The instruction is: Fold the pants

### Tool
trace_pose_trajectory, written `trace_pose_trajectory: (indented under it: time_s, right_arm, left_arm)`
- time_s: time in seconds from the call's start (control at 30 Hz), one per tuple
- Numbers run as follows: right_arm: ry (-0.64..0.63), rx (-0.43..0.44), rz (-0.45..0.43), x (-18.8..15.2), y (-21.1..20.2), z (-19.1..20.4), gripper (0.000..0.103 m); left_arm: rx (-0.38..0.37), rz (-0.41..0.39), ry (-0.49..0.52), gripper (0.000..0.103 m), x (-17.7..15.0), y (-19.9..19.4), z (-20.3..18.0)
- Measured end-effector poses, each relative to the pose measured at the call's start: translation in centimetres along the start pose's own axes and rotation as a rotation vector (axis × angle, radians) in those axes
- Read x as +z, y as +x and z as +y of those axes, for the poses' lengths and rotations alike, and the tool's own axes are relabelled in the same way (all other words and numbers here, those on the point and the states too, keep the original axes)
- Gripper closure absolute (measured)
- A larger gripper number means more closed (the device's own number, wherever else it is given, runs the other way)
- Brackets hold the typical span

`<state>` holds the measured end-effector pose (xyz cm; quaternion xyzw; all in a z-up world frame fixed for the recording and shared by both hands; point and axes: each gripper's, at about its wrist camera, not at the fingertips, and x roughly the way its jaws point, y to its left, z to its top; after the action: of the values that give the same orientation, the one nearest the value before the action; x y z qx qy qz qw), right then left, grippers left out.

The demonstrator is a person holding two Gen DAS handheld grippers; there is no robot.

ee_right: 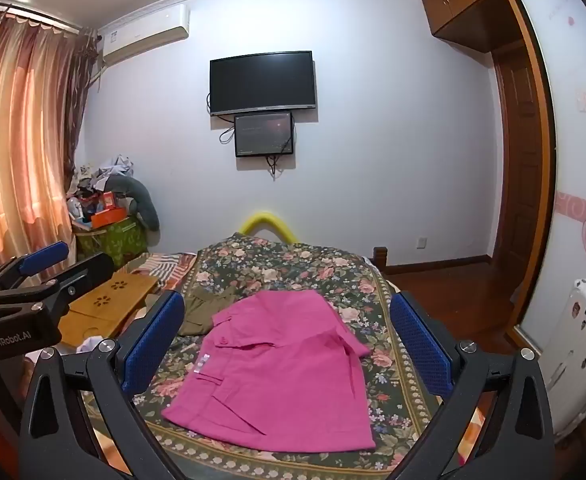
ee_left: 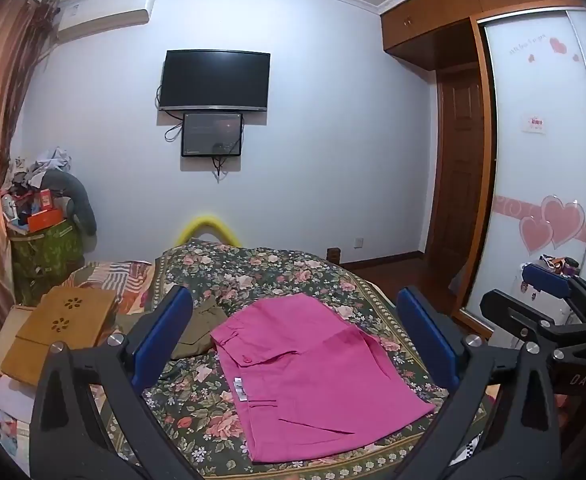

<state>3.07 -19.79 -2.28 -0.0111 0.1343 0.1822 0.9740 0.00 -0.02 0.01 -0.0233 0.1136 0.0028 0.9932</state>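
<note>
The pink pants [ee_left: 313, 380] lie folded into a flat, compact shape on the floral bedspread [ee_left: 253, 272], waistband button and a white label facing up. My left gripper [ee_left: 293, 294] hovers above their near side, open wide, nothing between its blue pads. In the right wrist view the same pink pants [ee_right: 277, 368] lie ahead on the bedspread [ee_right: 293, 264]. My right gripper [ee_right: 287, 299] also stands open and empty above them. Each gripper shows in the other's view: the right gripper [ee_left: 533, 292] at the right edge, the left gripper [ee_right: 65, 264] at the left.
An olive garment [ee_left: 197, 328] lies just left of the pants, also seen as the olive garment [ee_right: 205, 312]. A wooden lap table [ee_left: 61, 328] sits on the bed's left side. A cluttered basket [ee_left: 41, 240] stands in the corner. A wardrobe [ee_left: 541, 160] and white cabinet [ee_right: 577, 340] flank the right.
</note>
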Motion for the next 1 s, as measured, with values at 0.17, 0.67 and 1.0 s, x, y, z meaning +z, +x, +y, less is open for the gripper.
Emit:
trace_pose_trajectory:
  time_s: [0.17, 0.67, 1.0]
  right_arm:
    - [0.002, -0.003, 0.001, 0.05, 0.02, -0.17, 0.001]
    - [0.016, -0.011, 0.024, -0.1, 0.25, -0.53, 0.001]
    - [0.016, -0.011, 0.027, -0.07, 0.33, -0.67, 0.001]
  left_arm:
    - [0.011, -0.004, -0.002, 0.0, -0.03, -0.46, 0.15]
    - [0.0, 0.016, -0.01, 0.0, -0.28, 0.46, -0.15]
    - [0.002, 0.017, -0.012, 0.0, -0.23, 0.5, -0.05]
